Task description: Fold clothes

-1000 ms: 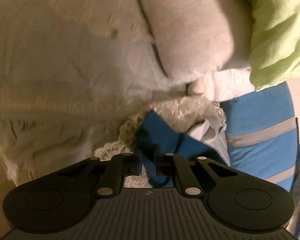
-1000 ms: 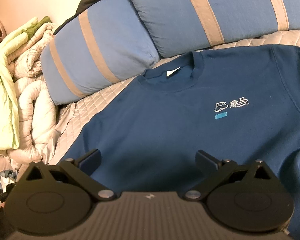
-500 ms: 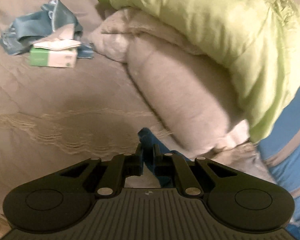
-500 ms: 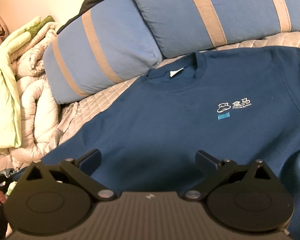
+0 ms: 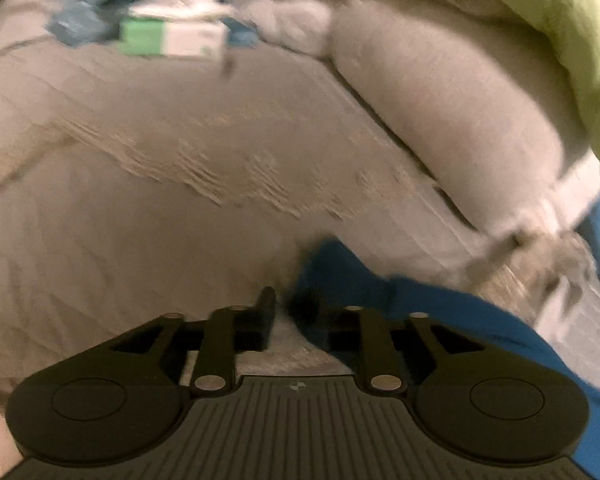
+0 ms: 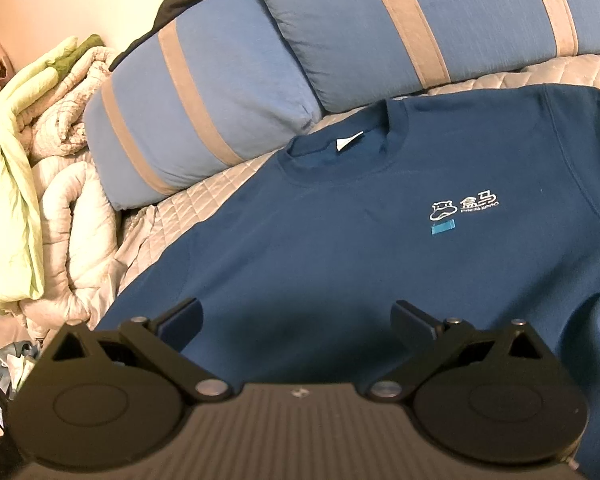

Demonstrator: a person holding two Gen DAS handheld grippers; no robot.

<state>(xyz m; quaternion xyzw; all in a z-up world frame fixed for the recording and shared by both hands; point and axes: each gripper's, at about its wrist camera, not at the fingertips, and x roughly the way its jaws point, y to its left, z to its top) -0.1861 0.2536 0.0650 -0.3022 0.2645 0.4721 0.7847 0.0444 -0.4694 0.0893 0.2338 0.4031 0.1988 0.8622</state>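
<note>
The left gripper (image 5: pixel 292 316) has its fingers drawn close, with only a narrow gap between them. Blue cloth, the sleeve (image 5: pixel 380 304) of the shirt, lies against the right finger and runs off to the lower right; the frame is blurred, so I cannot tell whether the cloth is pinched or merely beside the tips. The right gripper (image 6: pixel 296 320) has its fingers spread wide, hovering low over the chest of the shirt (image 6: pixel 340 248), and nothing sits between them.

Only the right view shows the shirt whole: it lies flat and face up on the quilt (image 6: pixel 204 192), collar toward the pillows, with a white tag at the neck and a small white logo (image 6: pixel 464 206) on the chest. Two blue pillows (image 6: pixel 204 120) with tan stripes lean behind the collar. At the left edge of that view a pale duvet (image 6: pixel 72 220) is rolled up with a green blanket (image 6: pixel 8 180) draped on it.

The left view sees that same roll from close by: the duvet (image 5: pixel 452 92) crosses the upper right and the green blanket (image 5: pixel 560 12) tops it. What this view alone shows is the open stretch of quilt (image 5: pixel 160 208) beyond the fingers and, far off at the top, a green and white box (image 5: pixel 172 38) resting on crumpled light blue cloth (image 5: pixel 100 4).
</note>
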